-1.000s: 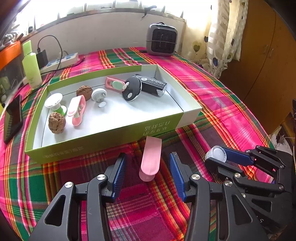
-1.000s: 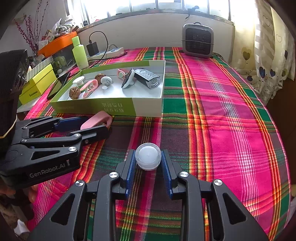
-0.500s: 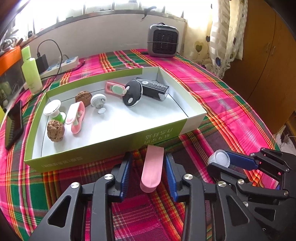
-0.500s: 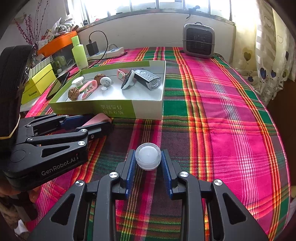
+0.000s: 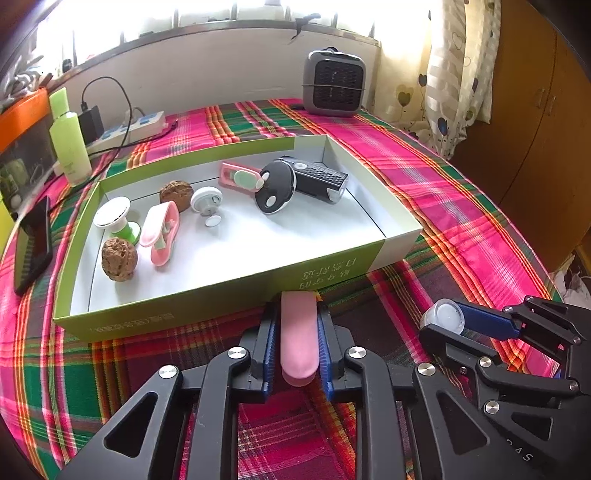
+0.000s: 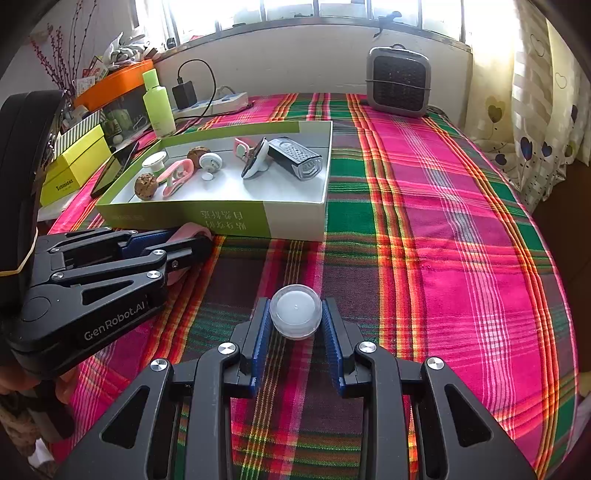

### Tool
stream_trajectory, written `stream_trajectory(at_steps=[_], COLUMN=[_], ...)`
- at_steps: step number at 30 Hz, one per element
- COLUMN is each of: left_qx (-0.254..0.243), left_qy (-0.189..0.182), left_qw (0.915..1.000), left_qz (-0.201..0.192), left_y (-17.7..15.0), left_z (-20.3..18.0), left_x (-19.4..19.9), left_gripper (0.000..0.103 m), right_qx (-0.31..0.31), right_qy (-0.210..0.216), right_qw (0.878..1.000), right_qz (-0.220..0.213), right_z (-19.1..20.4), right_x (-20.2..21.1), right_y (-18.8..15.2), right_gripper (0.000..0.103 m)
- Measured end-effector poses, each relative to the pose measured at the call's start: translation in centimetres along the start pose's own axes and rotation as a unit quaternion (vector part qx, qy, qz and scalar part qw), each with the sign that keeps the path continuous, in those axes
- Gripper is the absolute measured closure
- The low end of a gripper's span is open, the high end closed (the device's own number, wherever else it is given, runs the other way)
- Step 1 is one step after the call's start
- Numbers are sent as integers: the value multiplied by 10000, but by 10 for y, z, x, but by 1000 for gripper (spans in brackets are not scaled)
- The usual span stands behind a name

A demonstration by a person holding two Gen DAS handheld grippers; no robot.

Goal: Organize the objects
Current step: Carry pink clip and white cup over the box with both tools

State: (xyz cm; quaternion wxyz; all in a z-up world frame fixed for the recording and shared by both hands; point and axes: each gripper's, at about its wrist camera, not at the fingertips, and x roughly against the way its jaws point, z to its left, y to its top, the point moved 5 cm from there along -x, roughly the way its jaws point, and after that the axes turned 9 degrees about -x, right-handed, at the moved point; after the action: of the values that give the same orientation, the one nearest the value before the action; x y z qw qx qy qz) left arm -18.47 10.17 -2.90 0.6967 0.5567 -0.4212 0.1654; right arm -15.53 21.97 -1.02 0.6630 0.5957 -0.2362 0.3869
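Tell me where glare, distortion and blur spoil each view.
Left wrist view: the window is blown out white, the fisheye bows the green box and darkens the corners. Right wrist view: the same glare at the window, curved tablecloth stripes, no motion blur; both views stay sharp.

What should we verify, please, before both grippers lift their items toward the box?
1. Left gripper shut on pink case: ok.
2. Right gripper shut on clear cap: ok.
3. Free floor in box for both items: ok, bare in front and right.
4. Case clears the box's near wall: not ok, its tip meets it.
5. Grippers apart from each other: ok.
6. Grip firm enough to lift: cannot tell.
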Motion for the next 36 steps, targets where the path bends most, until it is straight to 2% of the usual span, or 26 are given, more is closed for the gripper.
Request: stream_trajectory(at_steps=[22, 36], left_qx=[154, 279], left_qy=[-135, -66], left_qw=[9997, 9995], left_qz=[-107, -161], left_y=[-6, -11], left_z=[2, 9], left_x=[11, 21], left_gripper=[87, 87], right_qx=[-6, 85], right_qy=[90, 199], right_qw=[10000, 9997], right_qz=[-43, -123], right_z=[3, 14], right_x=[2, 4], right_y=[1, 5], right_gripper=[74, 74])
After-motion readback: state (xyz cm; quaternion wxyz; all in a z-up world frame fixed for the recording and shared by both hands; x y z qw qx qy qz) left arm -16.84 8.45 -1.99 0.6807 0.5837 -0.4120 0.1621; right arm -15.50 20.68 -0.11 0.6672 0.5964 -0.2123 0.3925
